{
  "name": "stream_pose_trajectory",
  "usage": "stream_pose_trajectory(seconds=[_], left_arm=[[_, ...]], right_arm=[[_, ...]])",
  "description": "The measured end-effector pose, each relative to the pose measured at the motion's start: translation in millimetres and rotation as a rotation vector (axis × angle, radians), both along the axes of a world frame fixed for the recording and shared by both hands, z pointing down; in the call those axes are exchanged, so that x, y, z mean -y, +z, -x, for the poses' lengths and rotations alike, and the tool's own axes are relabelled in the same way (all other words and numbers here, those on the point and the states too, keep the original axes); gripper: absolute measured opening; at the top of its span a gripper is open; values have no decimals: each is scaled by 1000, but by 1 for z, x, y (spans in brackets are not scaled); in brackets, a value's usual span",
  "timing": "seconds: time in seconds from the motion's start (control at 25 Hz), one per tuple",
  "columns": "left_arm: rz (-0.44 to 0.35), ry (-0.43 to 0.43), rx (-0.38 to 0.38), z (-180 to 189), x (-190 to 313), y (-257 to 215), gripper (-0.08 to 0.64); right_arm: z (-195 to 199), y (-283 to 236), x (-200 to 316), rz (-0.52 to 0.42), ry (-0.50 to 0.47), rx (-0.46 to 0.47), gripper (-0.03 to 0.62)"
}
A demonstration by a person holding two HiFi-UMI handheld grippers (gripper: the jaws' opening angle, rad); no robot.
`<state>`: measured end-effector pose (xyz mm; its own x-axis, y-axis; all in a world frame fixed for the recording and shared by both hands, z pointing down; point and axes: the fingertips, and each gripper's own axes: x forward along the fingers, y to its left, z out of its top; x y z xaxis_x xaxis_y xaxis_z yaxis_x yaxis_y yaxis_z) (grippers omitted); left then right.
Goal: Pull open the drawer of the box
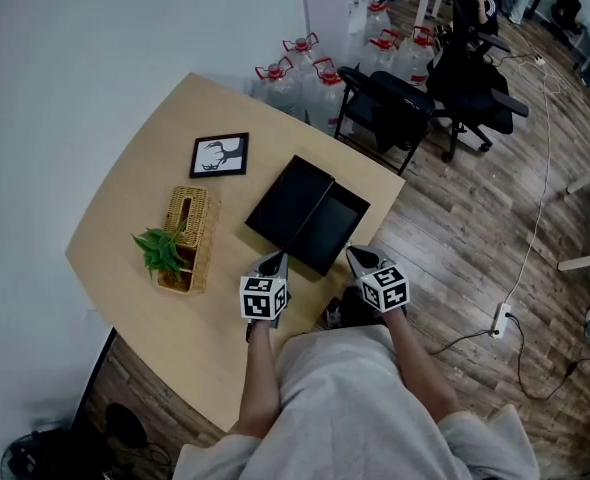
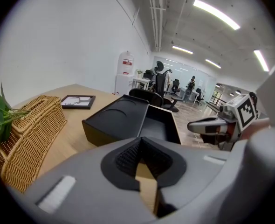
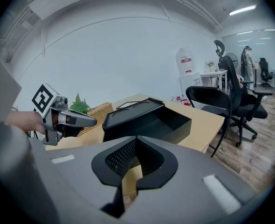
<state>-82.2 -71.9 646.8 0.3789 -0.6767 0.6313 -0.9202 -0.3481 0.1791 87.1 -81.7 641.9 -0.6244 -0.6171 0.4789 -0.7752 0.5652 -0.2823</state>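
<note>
**Drawer (image 1: 337,226) standing out of the box (image 1: 287,200), both grippers clear of it**

Sits on the wooden table (image 1: 135,198), just right of the wicker basket (image 1: 188,230) and its plant (image 1: 160,250). Black shell on the left, open drawer tray beside it on the right, slid out toward the table edge by the office chair (image 1: 385,103). Seam between shell and tray running from the near side away from the person, so any further pull would go rightward, across both grippers' line of sight rather than toward them.

Left gripper (image 1: 272,262) just short of the shell's near corner; right gripper (image 1: 361,259) just short of the tray's near corner, so judged the better placed for the drawer. Neither touching the box. Both pairs of jaws closed together, with nothing between them.

No handle or finger notch to be made out on the tray. Inside dark, contents not readable. Hard to say whether fully extended or only most of the way.
</note>
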Motion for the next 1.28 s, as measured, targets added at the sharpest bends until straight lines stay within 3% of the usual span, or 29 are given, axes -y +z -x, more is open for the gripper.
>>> stream_pose_trajectory(seconds=[1.28], left_arm=[[3, 12, 2, -2, -2, 2, 54]], right_arm=[[0, 3, -4, -3, -12, -28, 3]])
